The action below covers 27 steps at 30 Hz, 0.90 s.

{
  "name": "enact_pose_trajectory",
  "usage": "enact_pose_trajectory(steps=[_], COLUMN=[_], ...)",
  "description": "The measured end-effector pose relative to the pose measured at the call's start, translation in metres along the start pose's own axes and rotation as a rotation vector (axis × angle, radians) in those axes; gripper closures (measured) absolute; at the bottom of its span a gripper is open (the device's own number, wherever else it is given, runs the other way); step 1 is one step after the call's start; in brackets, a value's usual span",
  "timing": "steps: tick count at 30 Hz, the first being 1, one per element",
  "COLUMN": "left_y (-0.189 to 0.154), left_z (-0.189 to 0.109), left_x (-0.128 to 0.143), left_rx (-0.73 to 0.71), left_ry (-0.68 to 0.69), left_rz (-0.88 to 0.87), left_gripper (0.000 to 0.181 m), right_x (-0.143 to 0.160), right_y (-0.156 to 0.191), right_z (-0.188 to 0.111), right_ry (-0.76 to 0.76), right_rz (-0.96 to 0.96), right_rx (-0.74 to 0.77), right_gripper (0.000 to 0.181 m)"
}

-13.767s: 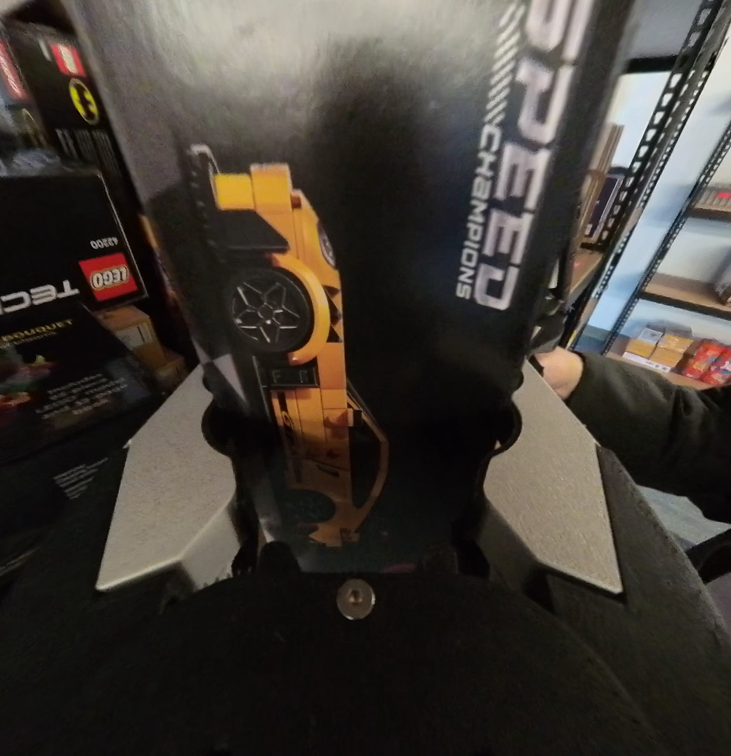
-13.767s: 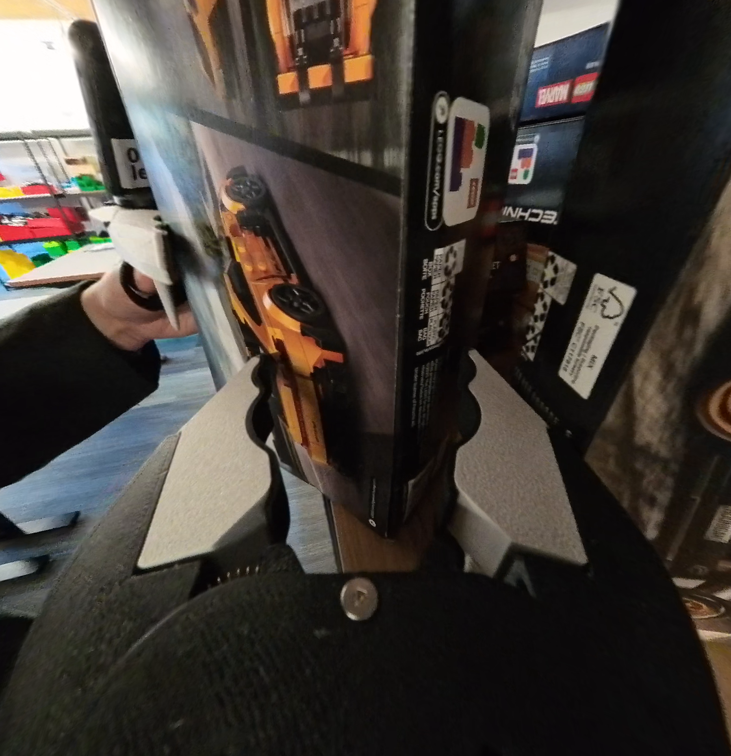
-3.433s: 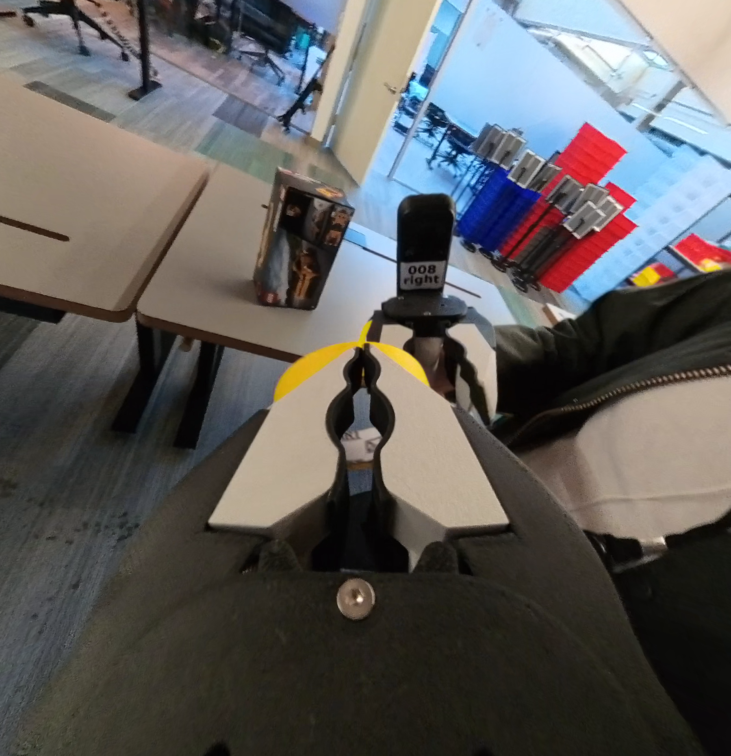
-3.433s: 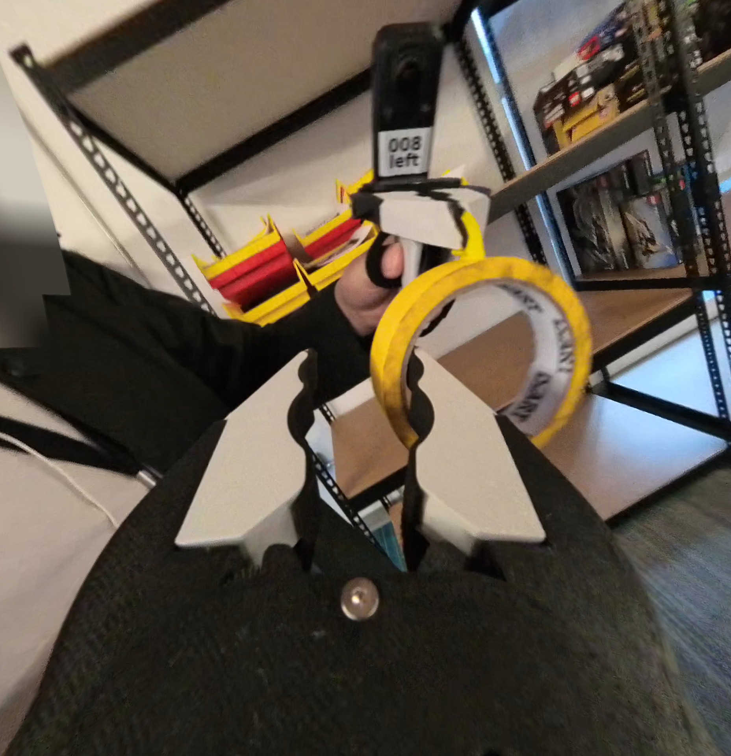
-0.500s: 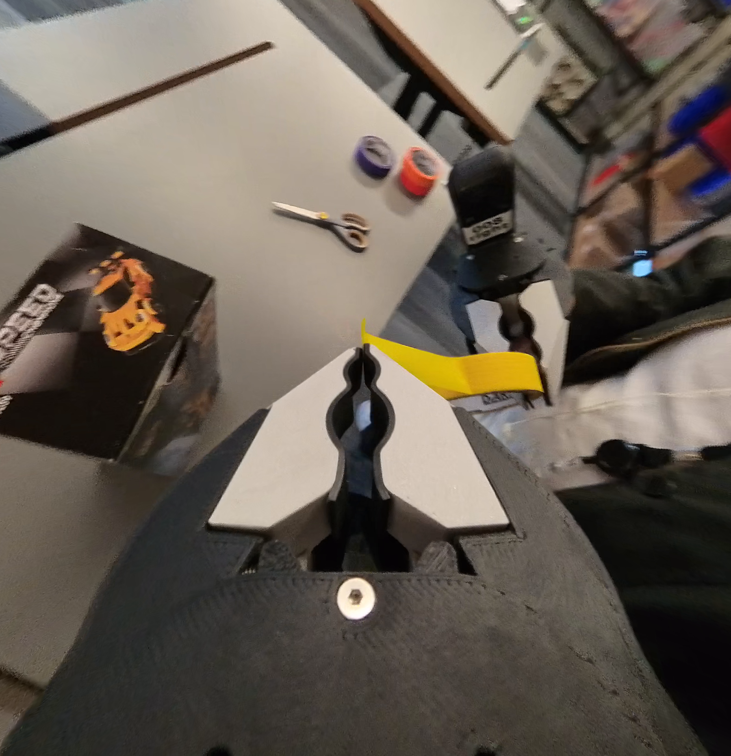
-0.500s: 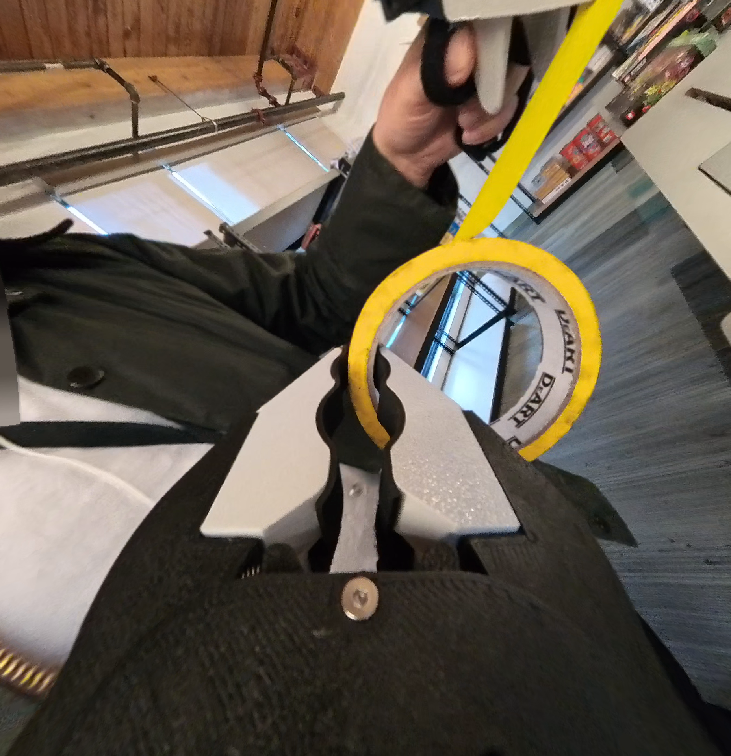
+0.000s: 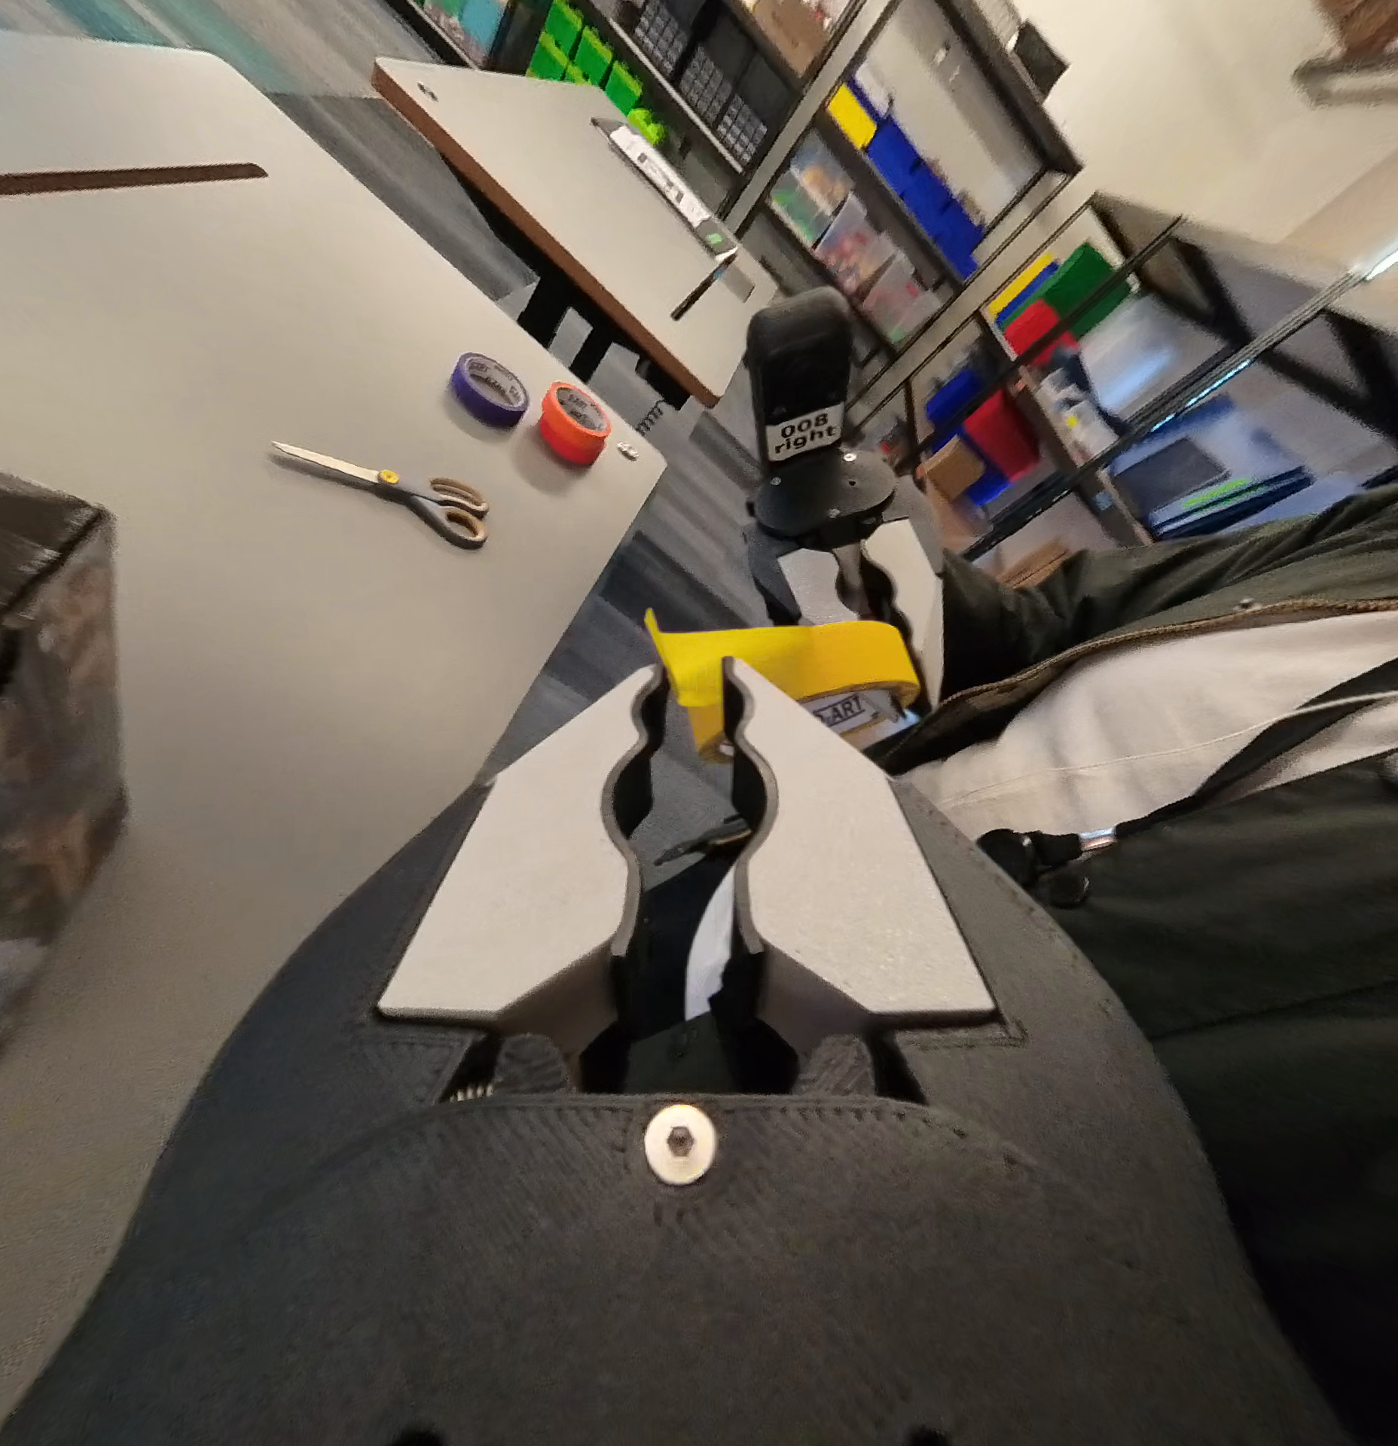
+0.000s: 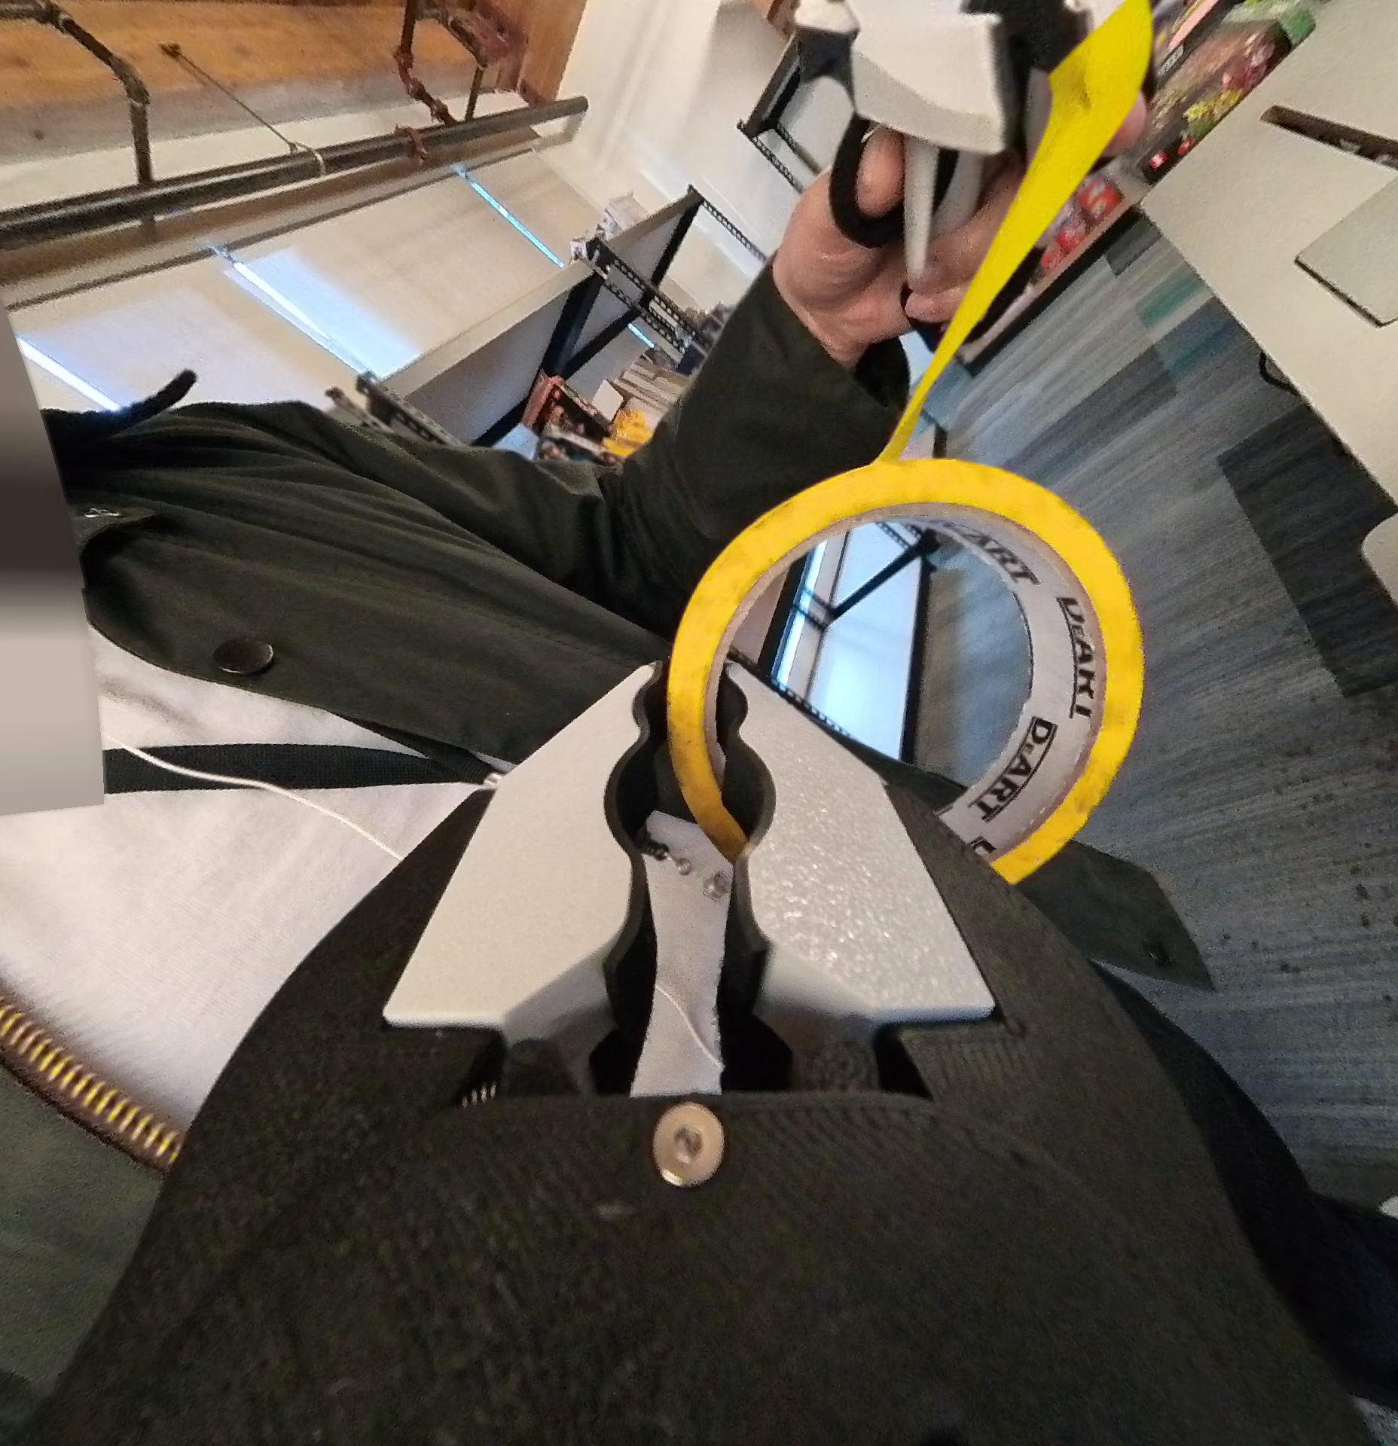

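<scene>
Your right gripper is clamped on the wall of the yellow tape roll, one finger inside the core, one outside. The roll stands on edge off the right finger, its hole facing the camera.

Your left gripper has its jaws parted by a narrow gap. The loose tape end sits right at that gap, but I can't tell whether the tips touch it or just frame it. In the right wrist view the same strip runs from the top of the roll up and right to the left gripper, near your hand. The strip looks straight there, long axis along the line between the two tools.

So the left gripper is the nearer one to the free end, and the roll lies just ahead of it and slightly right, off the table edge.

On the table to the left: scissors, blades pointing left, then a purple roll and an orange roll side by side. All well apart from both tools. A dark box sits at the left edge of the view.

Shelves with coloured bins are behind.
</scene>
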<state>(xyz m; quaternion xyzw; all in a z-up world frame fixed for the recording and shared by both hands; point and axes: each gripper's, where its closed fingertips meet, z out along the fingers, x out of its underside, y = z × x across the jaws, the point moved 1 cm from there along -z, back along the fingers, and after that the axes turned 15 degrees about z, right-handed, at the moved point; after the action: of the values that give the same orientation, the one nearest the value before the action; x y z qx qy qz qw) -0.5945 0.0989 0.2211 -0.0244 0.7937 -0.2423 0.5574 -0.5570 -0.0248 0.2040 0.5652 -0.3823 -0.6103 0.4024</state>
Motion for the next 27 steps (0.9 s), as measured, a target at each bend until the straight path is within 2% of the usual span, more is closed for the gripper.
enact_pose_trajectory(steps=[2,4,5,7,9,11,13,16,19,22,25,27], left_y=[-0.015,-0.029,-0.023,-0.015,-0.023,-0.030,-0.036,-0.052,-0.064,-0.073,-0.063,-0.064], left_z=[0.005,0.010,0.013,0.012,0.010,0.014,0.028,0.062,0.100,0.126,0.149,0.160], left_x=[0.001,0.000,0.002,0.004,0.000,0.005,0.016,0.025,0.028,0.019,0.034,0.040], left_rx=[0.057,0.125,0.067,-0.031,-0.037,-0.043,-0.033,0.096,0.150,0.148,0.042,0.038], left_ry=[-0.051,-0.107,-0.129,-0.180,-0.263,-0.285,-0.279,-0.309,-0.294,-0.270,-0.063,0.016], left_rz=[-0.046,-0.095,-0.118,-0.118,-0.137,-0.143,-0.148,-0.214,-0.165,-0.080,-0.025,-0.016], left_gripper=[0.159,0.159,0.145,0.148,0.148,0.148,0.144,0.141,0.136,0.134,0.129,0.134], right_x=[0.011,0.026,0.035,0.050,0.060,0.069,0.078,0.091,0.102,0.110,0.114,0.115], right_y=[0.005,0.011,0.015,0.023,0.026,0.030,0.036,0.040,0.046,0.048,0.051,0.051], right_z=[-0.005,-0.014,-0.020,-0.032,-0.043,-0.054,-0.063,-0.076,-0.084,-0.090,-0.094,-0.096], right_ry=[0.047,0.109,0.148,0.202,0.228,0.250,0.281,0.320,0.338,0.342,0.330,0.324], right_rz=[-0.003,-0.015,-0.018,-0.020,-0.021,-0.027,-0.020,-0.007,0.010,0.012,0.009,0.010], right_rx=[0.028,0.065,0.075,0.107,0.164,0.202,0.222,0.277,0.306,0.341,0.350,0.356], right_gripper=[0.172,0.172,0.172,0.172,0.172,0.172,0.172,0.172,0.172,0.172,0.172,0.172])
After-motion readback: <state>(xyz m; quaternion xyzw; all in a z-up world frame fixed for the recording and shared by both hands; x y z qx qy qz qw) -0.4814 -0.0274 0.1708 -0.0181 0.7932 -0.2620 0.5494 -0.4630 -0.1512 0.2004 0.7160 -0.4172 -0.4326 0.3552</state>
